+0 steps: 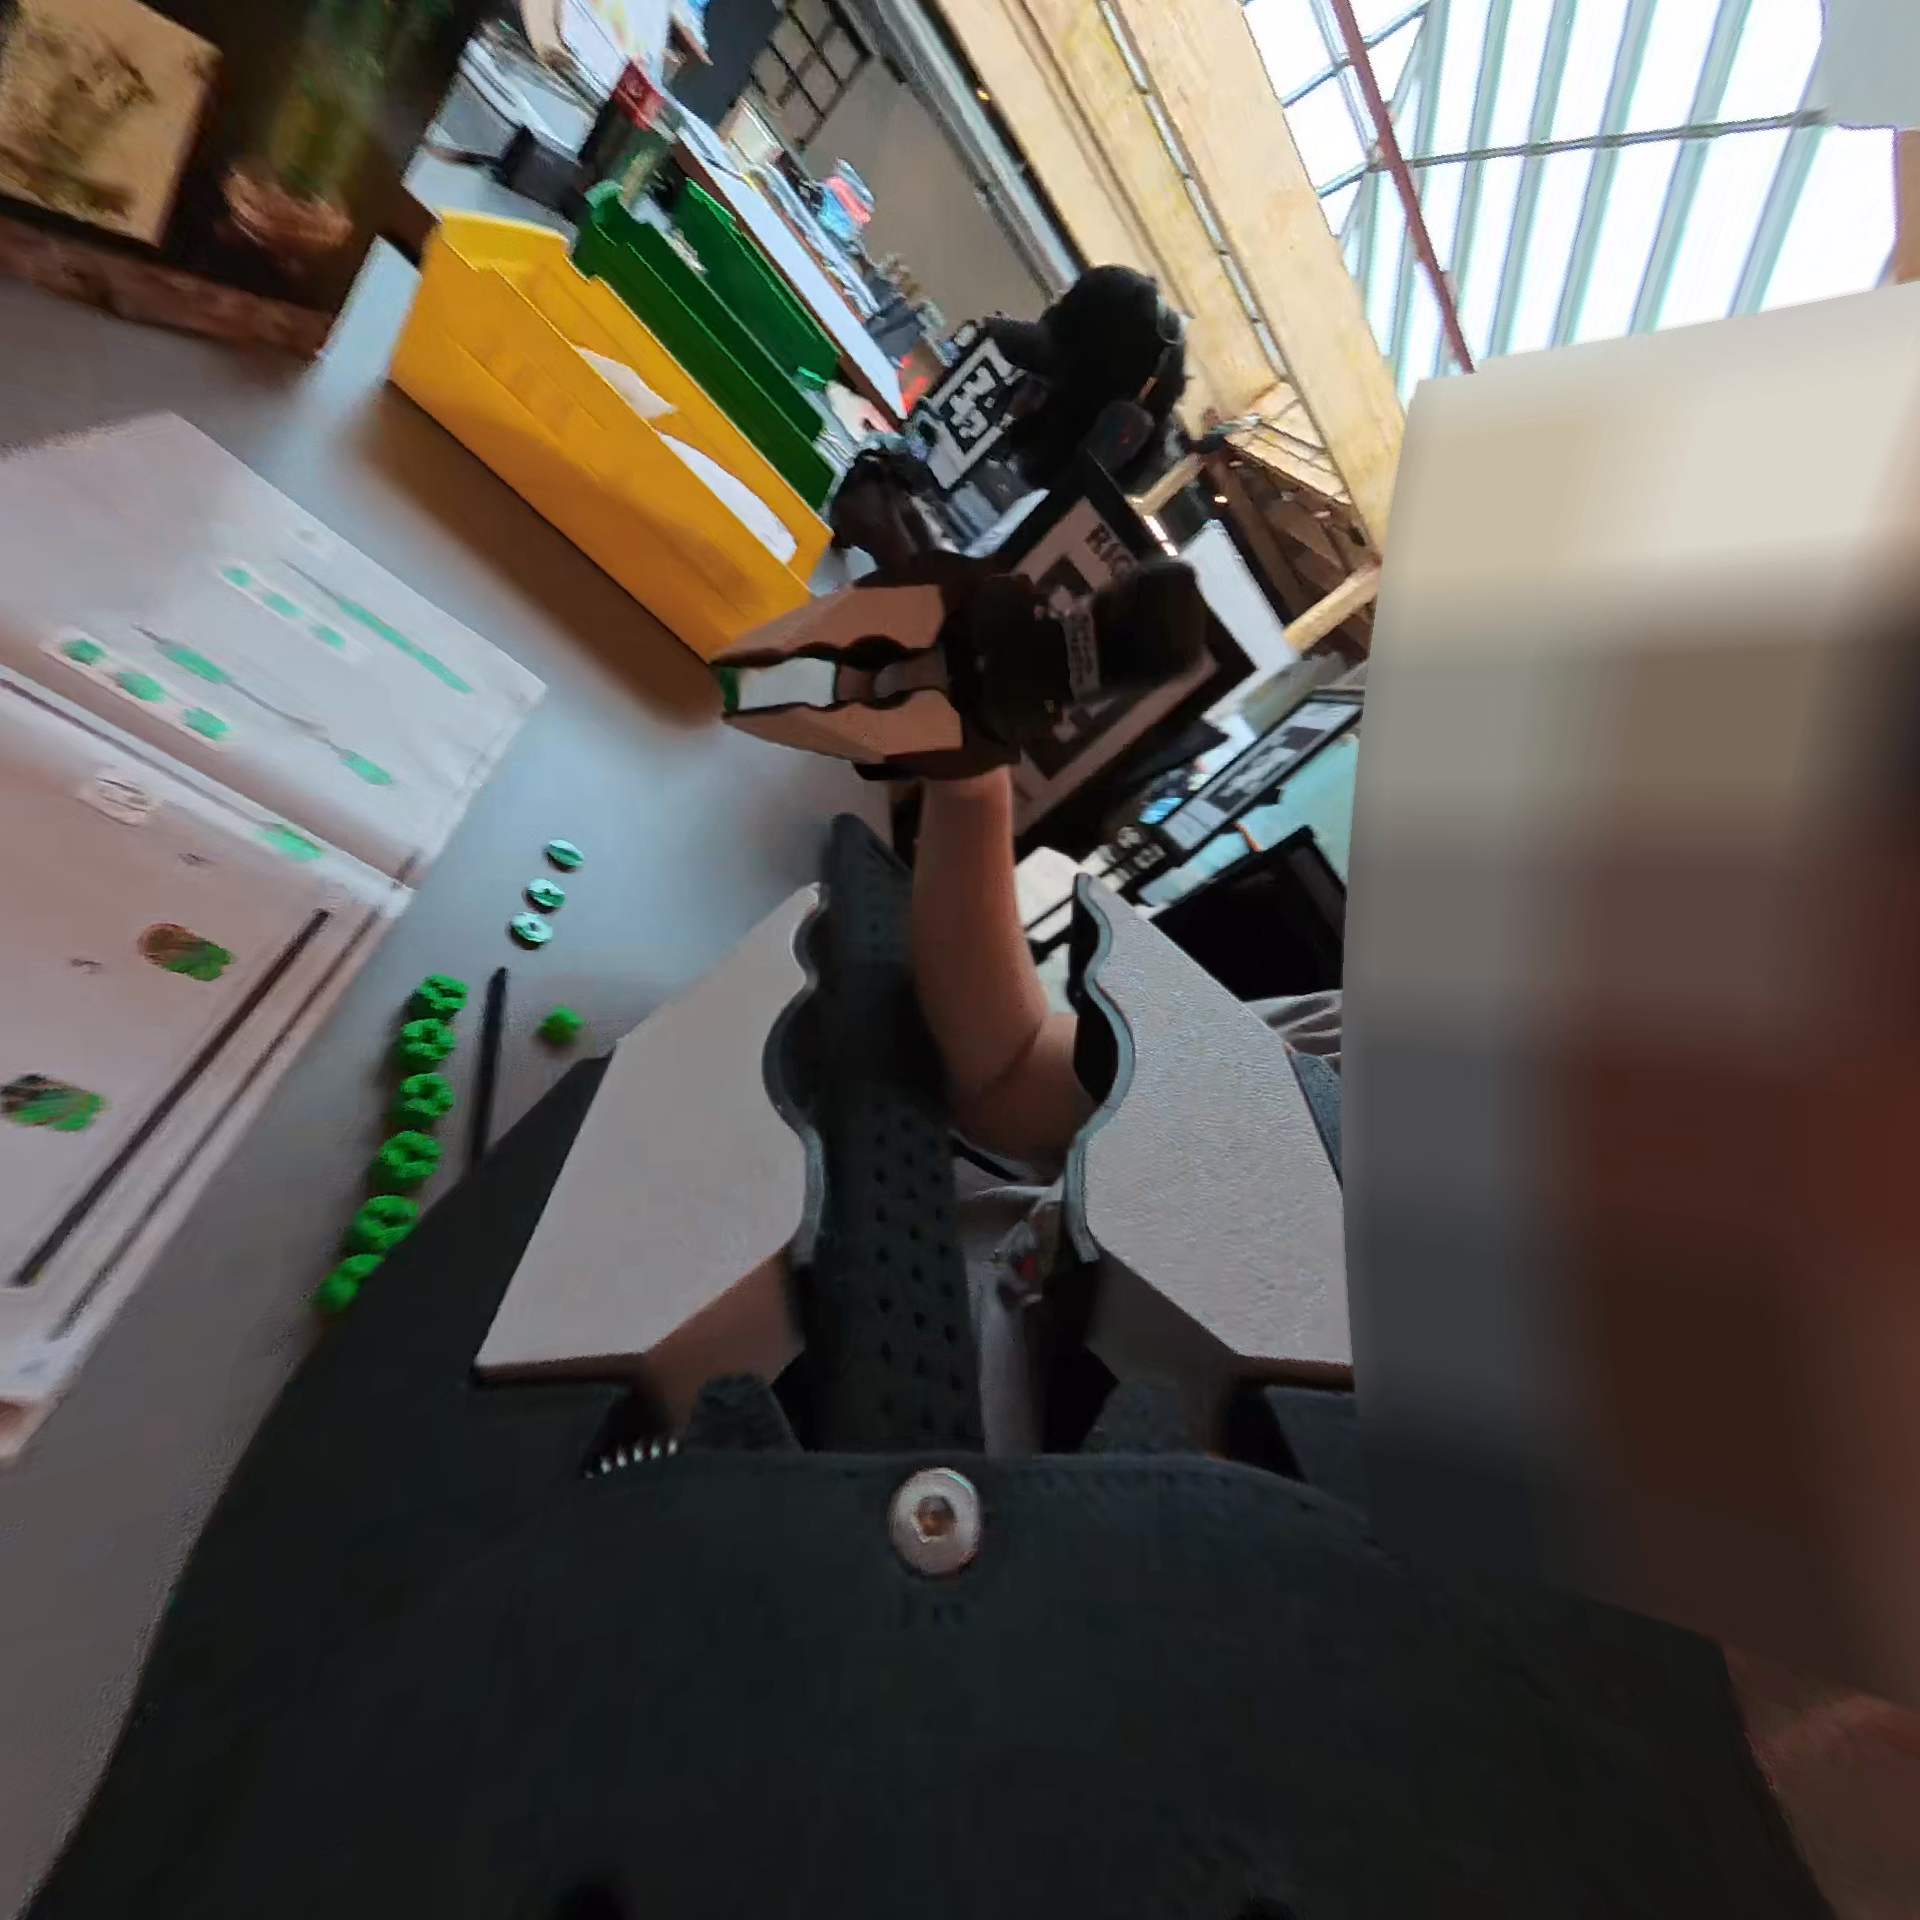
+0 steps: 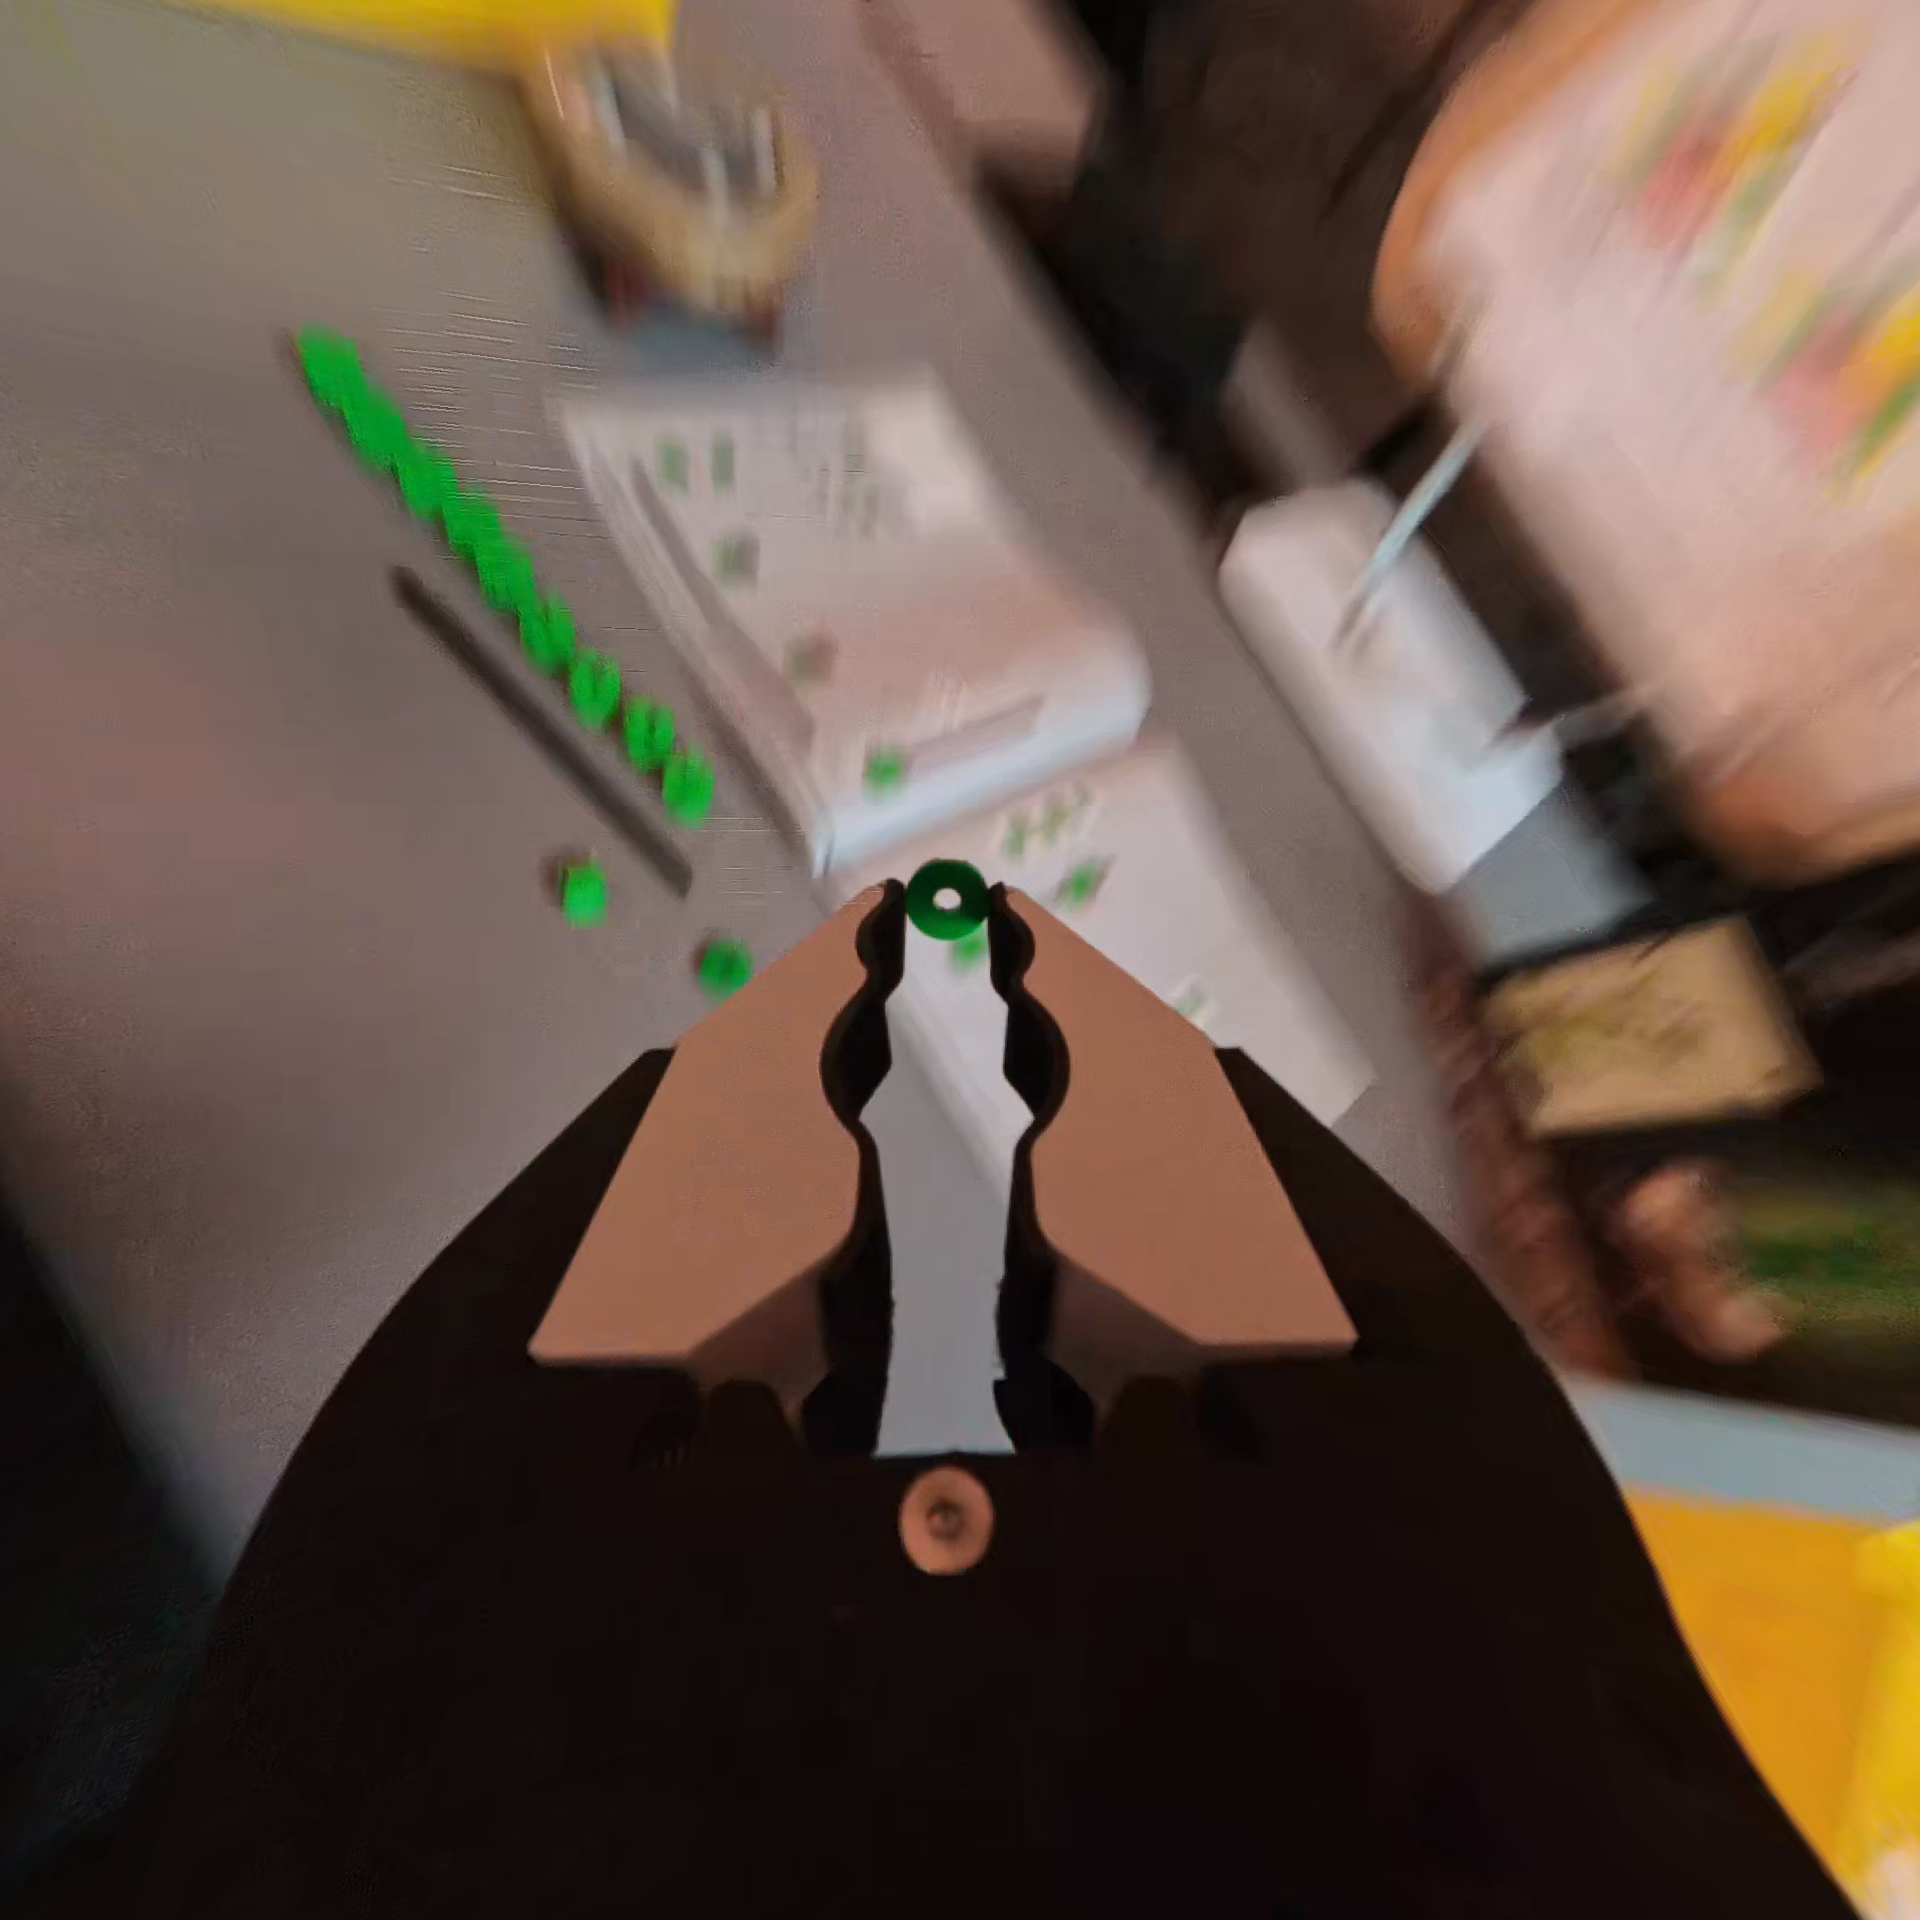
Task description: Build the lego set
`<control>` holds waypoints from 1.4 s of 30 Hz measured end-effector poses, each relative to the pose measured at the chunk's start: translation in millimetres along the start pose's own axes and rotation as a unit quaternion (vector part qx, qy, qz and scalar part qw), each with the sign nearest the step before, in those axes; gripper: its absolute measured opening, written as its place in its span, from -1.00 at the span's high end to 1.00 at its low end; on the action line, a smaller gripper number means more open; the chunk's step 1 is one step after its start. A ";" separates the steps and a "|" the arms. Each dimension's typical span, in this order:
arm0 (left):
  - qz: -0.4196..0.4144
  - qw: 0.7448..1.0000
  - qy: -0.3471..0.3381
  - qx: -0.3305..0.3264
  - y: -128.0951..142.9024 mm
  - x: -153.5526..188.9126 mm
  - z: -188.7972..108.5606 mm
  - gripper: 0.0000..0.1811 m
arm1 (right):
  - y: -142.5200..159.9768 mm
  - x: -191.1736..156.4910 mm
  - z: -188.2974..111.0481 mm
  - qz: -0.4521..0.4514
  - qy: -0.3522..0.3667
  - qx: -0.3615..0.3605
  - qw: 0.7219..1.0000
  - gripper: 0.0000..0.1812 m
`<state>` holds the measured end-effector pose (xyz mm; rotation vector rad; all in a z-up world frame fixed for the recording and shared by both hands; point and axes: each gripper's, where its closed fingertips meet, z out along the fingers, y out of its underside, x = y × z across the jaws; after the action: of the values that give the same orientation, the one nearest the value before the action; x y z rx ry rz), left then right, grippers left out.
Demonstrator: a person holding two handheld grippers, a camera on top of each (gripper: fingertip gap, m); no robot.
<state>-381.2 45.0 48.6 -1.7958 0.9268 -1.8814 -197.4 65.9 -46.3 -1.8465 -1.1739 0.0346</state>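
My right gripper (image 2: 945,900) is shut on a small dark green ring (image 2: 945,902), pinched at the fingertips and held above the table. It also shows in the left wrist view (image 1: 732,681), raised, with the green piece at its tips. My left gripper (image 1: 945,914) is open and empty, lifted and tilted above the table. On the table lie a row of several bright green pieces (image 1: 410,1127) (image 2: 520,592), a black axle (image 1: 486,1070) (image 2: 540,727), one small green piece (image 1: 561,1023) and three pale round pieces (image 1: 545,894). The right wrist view is motion-blurred.
An open instruction booklet (image 1: 208,748) (image 2: 831,582) lies next to the pieces. A yellow bin (image 1: 582,447) and a green bin (image 1: 717,301) stand at the table's far side. A person's forearm (image 1: 987,987) and a black perforated strip (image 1: 894,1195) show behind my left fingers. Spacing between my two grippers at the tips: around 20 centimeters. To the small green piece (image 1: 561,1023): right tips about 15 centimeters, left tips about 25 centimeters. My right wrist view (image 2: 579,902) looks at it from another angle.
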 end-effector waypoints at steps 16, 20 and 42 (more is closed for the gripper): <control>0.110 0.986 -0.109 0.064 -35.2 39.7 -77.1 0.59 | 125.3 -26.2 36.0 0.104 -0.135 -0.235 0.957 0.84; 0.124 0.984 -0.118 0.059 -33.5 46.2 -80.9 0.56 | 126.4 -27.6 38.8 0.095 -0.137 -0.240 0.956 0.83; 0.182 0.910 -0.331 0.169 -60.0 49.8 -204.1 0.49 | 86.7 -7.7 30.4 0.110 -0.101 -0.117 0.982 0.64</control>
<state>-576.6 94.8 132.6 -1.7121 0.5792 -1.0078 -154.7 69.9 -127.9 -2.2185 -1.1431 0.2219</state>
